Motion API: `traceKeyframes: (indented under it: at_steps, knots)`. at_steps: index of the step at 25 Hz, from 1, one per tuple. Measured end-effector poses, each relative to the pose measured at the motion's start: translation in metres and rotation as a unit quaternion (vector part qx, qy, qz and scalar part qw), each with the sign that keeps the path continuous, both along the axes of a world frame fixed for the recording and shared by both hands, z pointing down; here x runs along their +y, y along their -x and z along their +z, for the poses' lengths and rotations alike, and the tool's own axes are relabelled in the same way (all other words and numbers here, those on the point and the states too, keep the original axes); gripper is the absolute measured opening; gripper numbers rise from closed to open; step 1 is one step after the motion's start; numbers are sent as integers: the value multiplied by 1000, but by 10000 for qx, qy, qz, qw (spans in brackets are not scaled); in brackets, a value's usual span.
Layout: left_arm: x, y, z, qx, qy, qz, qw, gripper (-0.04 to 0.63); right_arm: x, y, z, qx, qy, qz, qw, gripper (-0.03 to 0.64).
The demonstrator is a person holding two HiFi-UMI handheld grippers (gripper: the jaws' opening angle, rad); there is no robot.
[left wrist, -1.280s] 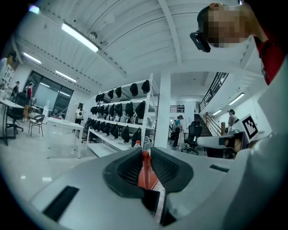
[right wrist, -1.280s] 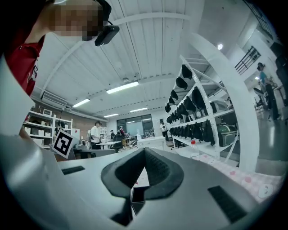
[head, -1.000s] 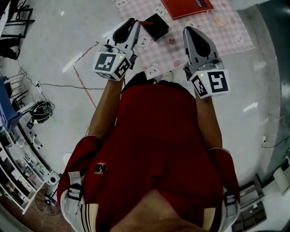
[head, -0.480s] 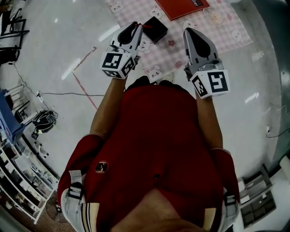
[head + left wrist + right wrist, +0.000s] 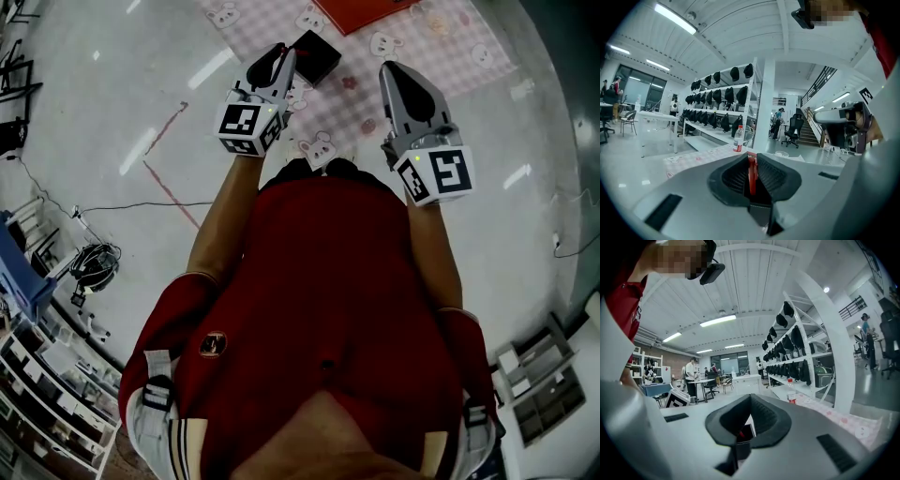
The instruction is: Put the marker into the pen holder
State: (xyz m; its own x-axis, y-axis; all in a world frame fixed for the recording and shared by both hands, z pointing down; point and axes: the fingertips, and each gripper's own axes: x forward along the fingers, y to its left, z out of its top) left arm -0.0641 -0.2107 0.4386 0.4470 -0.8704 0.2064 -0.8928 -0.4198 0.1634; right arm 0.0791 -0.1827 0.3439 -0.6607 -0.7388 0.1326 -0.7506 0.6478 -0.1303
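Note:
In the left gripper view a red marker (image 5: 751, 172) stands upright, clamped between the ribbed pads of my left gripper (image 5: 752, 158). In the head view my left gripper (image 5: 279, 58) hangs just left of the black box-shaped pen holder (image 5: 315, 56), which sits on the pink checked cloth (image 5: 394, 42). I cannot make out the marker in the head view. My right gripper (image 5: 397, 73) is held to the right of the holder, shut, with nothing between its pads. The right gripper view shows its jaws (image 5: 751, 399) meeting at the tips.
A red book (image 5: 361, 11) lies at the far edge of the cloth. A plastic bottle (image 5: 737, 138) stands on the cloth farther off. The person's red-clad body fills the lower head view. Shelving and cables (image 5: 89, 258) line the floor at the left.
My left gripper has moved right with the marker, closing in on the black holder. The right gripper has stayed about where it was.

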Motion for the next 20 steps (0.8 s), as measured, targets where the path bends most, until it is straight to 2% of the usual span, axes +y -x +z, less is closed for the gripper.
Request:
traceKeyframes:
  at_steps: [20]
  knots:
    - [-12, -1, 42, -252, 312, 270, 9988, 64, -3, 8, 13, 261, 132, 224, 9993, -2]
